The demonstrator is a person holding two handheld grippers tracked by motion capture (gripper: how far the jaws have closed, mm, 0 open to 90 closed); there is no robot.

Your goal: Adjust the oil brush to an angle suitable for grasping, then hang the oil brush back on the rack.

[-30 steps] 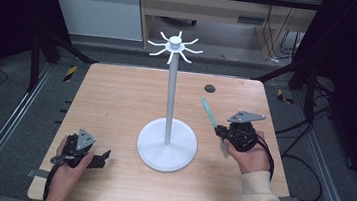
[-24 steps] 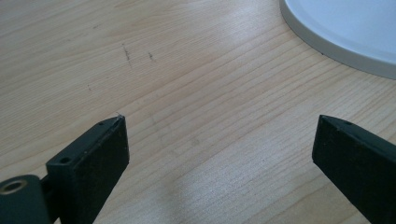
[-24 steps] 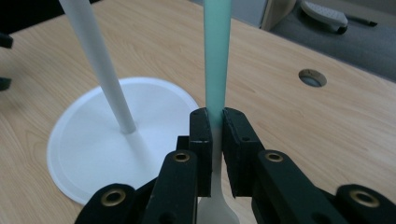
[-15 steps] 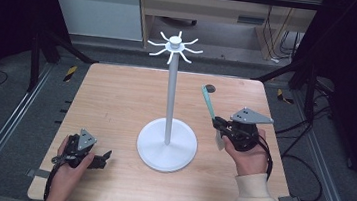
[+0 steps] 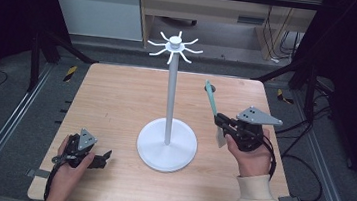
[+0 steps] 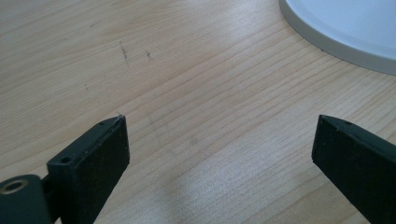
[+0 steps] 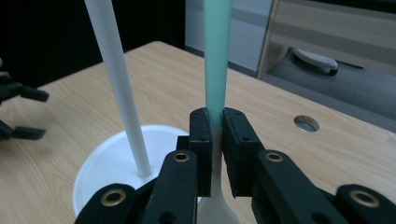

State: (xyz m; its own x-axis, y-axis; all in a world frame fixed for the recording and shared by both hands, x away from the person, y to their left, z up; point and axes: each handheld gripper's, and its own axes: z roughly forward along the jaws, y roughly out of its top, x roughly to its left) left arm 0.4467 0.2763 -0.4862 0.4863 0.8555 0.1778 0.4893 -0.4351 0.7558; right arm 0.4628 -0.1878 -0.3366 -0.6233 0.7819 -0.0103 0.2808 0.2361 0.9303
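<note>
The right gripper is raised above the right side of the wooden bench, held in the person's right hand, and its jaws are clamped on a slim utensil with a pale green handle. In the right gripper view the jaws pinch that handle from both sides, the green shaft rising straight up past them and a whitish part widening below; what kind of head it ends in is hard to make out. The utensil stands off the bench, tilted a little, to the right of the white stand, whose thin pole rises from a round base to a ring of curved hooks. The left gripper lies low at the near left corner of the bench in the left hand; its jaws are wide apart over bare wood, with the rim of the base just beyond them.
</note>
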